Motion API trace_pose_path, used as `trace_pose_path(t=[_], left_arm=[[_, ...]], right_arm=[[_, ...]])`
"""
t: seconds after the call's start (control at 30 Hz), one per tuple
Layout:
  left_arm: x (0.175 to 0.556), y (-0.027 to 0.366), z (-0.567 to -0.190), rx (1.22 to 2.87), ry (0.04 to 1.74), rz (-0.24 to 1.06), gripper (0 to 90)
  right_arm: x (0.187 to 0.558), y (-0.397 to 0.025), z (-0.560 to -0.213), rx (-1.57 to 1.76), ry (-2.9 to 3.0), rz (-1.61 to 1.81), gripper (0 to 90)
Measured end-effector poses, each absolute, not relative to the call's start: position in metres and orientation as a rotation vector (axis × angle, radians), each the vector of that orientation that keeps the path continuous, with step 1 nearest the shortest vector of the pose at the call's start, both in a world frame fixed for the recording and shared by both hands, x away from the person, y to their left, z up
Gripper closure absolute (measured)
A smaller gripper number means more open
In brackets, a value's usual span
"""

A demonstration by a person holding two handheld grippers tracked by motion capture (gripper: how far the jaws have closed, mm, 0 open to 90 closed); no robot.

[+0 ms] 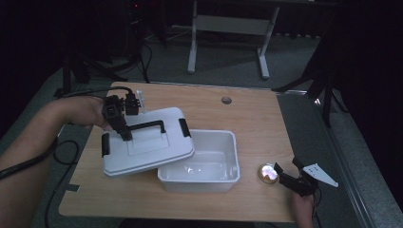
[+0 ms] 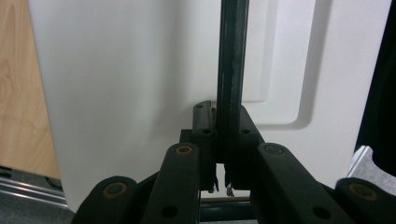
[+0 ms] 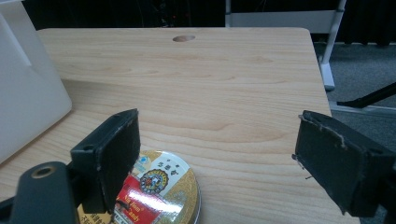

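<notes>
A white plastic lid [image 1: 152,153] with a black handle [image 1: 148,126] and black side latches hangs tilted over the left rim of an open white bin [image 1: 199,184]. My left gripper [image 1: 124,132] is shut on the handle's left end. In the left gripper view, the jaws of the left gripper [image 2: 223,123] clamp the black handle bar [image 2: 232,60] against the white lid [image 2: 130,84]. A round gold-and-red tin [image 1: 268,173] lies on the table right of the bin. My right gripper [image 1: 286,166] stands open just right of it. In the right gripper view, the tin [image 3: 159,191] sits under the left jaw of the right gripper [image 3: 219,149].
The wooden table [image 1: 247,118] has a cable hole [image 1: 226,100] near its far edge. The bin's corner [image 3: 28,102] shows at the left of the right gripper view. A white desk frame [image 1: 228,28] and dark stands sit on the floor beyond.
</notes>
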State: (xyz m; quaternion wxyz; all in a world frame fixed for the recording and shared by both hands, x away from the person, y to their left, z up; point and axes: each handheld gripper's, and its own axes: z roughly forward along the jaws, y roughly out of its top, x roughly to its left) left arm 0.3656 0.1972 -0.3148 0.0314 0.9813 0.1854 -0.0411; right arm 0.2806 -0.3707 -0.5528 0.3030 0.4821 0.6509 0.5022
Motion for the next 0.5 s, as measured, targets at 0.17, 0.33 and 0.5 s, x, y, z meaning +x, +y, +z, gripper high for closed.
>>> trace_pose_path(t=[0.17, 0.33, 0.5], left_arm=[[0.361, 0.22, -0.315, 2.993, 0.641, -0.117, 83.4], [0.358, 0.244, -0.318, 2.967, 0.736, -0.114, 83.4], [0.355, 0.266, -0.324, 2.95, 0.809, -0.139, 83.4]], right_arm=[[0.281, -0.371, -0.553, 1.278, 1.728, 1.328, 13.7], [0.281, -0.37, -0.553, 1.278, 1.731, 1.325, 13.7], [0.281, -0.37, -0.553, 1.277, 1.732, 1.322, 13.7]])
